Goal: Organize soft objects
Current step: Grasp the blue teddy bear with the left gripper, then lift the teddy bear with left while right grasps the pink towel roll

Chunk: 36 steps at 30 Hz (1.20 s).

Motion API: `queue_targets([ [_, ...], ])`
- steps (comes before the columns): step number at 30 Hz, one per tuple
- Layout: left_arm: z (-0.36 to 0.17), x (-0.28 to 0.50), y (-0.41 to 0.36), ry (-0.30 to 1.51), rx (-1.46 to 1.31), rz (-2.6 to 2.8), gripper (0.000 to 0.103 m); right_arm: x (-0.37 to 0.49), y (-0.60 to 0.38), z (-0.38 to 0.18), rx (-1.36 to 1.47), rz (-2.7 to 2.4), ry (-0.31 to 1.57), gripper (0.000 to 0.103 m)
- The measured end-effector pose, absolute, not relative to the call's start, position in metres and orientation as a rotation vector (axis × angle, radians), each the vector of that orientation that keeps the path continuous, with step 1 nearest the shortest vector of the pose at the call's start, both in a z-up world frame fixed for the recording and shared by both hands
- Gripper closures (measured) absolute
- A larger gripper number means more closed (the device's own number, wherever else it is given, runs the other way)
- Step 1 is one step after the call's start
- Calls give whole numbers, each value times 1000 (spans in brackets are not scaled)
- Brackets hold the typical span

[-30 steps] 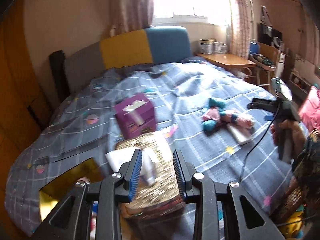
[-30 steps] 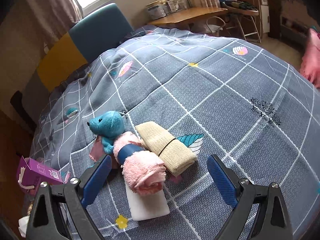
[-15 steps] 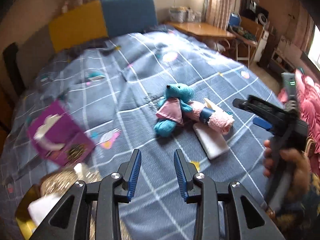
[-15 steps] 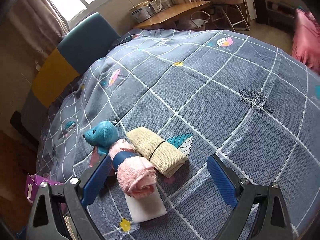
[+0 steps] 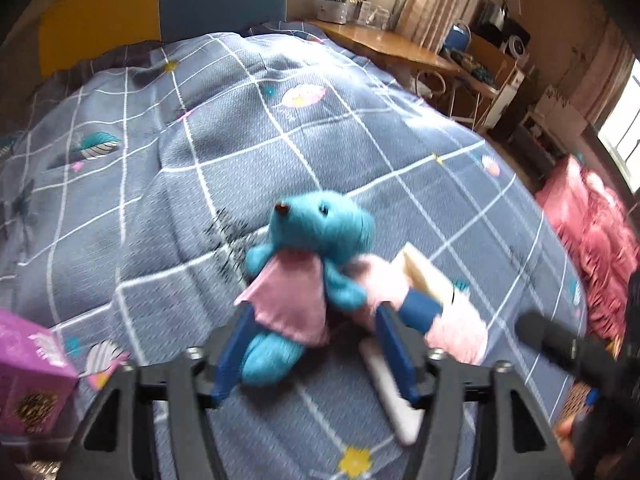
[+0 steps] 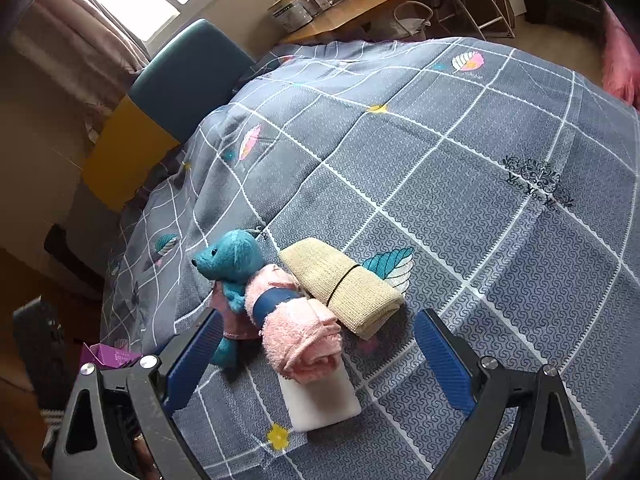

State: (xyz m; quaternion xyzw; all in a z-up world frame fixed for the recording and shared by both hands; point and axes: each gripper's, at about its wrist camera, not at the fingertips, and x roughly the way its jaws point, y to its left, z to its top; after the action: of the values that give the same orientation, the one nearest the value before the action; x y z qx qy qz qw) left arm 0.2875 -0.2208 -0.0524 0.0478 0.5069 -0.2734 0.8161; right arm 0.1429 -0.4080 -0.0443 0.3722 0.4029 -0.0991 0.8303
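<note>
I had the left tongs [image 5: 314, 344] spread wide, their jaws having just been opening, with the legs of the blue plush bear [image 5: 308, 264] lying between the 2 fingers but not pinched. The bear lay on its back on the grey checked bed cover [image 5: 224, 152], head toward the far side. Just right of it, touching, lay the pink rolled towel [image 5: 448, 316] with its blue band, resting partly on a white flat pad [image 6: 320, 394]. The beige rolled cloth [image 6: 344, 286] lay against the towel's far right side. My right tongs [image 6: 316, 360] stood open and empty, with the towel's near end and the pad between their fingers. A purple box [image 5: 28, 368] sat at the near left.
</note>
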Motion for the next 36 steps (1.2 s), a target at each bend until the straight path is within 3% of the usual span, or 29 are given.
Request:
queue_targets([
  [9, -96, 337, -241, 1171, 33, -566, 36, 131, -422, -40, 858, -247, 783, 6],
  [15, -108, 338, -230, 1189, -62, -602, 68, 134, -421, -44, 865, -242, 803, 6],
  [25, -79, 303, -181, 1170, 28, -391, 70, 144, -402, -37, 728, -211, 824, 11],
  [35, -98, 225, -165, 1158, 225, -302, 70, 198, -330, -37, 157, -90, 969, 13],
  [36, -105, 222, -167, 1166, 230, -299, 70, 205, -325, -45, 105, -93, 998, 17],
])
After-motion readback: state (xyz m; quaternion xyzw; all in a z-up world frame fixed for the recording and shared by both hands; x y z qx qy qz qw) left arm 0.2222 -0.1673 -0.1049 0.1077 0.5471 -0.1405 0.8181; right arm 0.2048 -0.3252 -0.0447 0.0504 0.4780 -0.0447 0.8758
